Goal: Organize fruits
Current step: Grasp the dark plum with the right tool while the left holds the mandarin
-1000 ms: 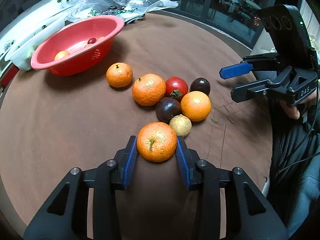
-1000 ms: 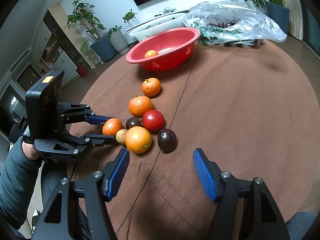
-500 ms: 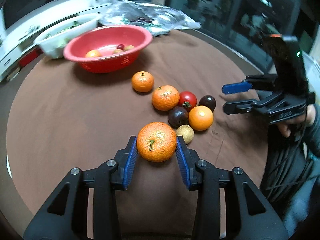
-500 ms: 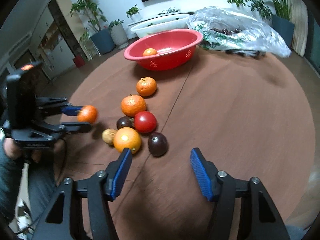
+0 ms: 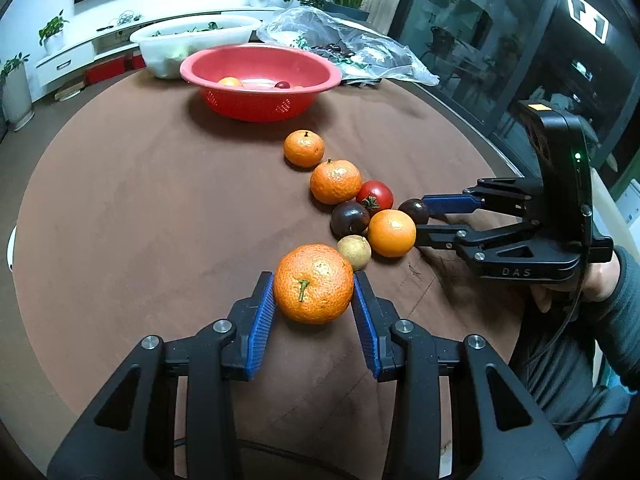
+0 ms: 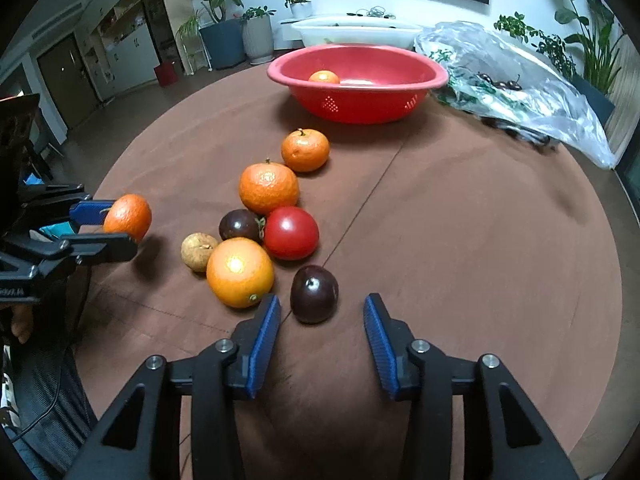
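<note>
The left gripper (image 5: 313, 304) has carried its mandarin (image 5: 313, 283) up off the brown tablecloth (image 5: 132, 216); a second ago the fruit sat down among the cluster, and now, seen from the right wrist, it hangs clear of the cloth with its shadow below it. Meanwhile the right gripper (image 6: 322, 334) has moved in from well back and narrowed its spread fingers. The dark plum (image 6: 314, 293) that lay far ahead of it now sits just beyond its tips, between the two blue pads (image 6: 264, 338), untouched. The round orange (image 6: 240, 272) is just beside its left finger.
</note>
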`<act>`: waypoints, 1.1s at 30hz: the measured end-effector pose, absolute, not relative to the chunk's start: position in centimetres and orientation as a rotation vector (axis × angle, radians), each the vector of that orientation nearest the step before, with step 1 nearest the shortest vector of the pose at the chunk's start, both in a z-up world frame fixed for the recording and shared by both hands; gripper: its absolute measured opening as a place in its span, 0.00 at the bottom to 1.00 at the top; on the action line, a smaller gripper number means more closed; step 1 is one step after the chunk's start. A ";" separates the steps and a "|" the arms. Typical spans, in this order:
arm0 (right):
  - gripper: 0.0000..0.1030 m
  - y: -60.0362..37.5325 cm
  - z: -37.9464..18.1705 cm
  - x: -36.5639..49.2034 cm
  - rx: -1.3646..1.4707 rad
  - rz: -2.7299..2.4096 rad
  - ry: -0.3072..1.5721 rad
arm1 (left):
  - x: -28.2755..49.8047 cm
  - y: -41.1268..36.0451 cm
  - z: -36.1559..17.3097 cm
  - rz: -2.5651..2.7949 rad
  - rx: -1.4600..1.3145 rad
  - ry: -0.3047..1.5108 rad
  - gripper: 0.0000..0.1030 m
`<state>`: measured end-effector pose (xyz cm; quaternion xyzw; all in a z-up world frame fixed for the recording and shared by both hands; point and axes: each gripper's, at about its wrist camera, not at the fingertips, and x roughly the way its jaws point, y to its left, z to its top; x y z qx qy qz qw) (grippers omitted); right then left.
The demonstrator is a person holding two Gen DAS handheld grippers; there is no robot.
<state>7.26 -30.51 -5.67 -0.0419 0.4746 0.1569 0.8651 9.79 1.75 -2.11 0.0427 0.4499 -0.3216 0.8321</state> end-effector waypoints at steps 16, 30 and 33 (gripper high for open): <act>0.26 -29.6 -5.7 7.8 -0.135 0.335 0.992 | 10.0 1.3 -2.5 -0.634 0.060 0.948 0.35; 0.26 -30.9 -4.4 7.4 -0.041 0.334 0.974 | 10.3 1.5 -2.1 -0.617 0.044 0.929 0.35; 0.26 -31.2 -4.0 7.5 -0.025 0.330 0.966 | 10.5 1.6 -1.9 -0.610 0.037 0.922 0.35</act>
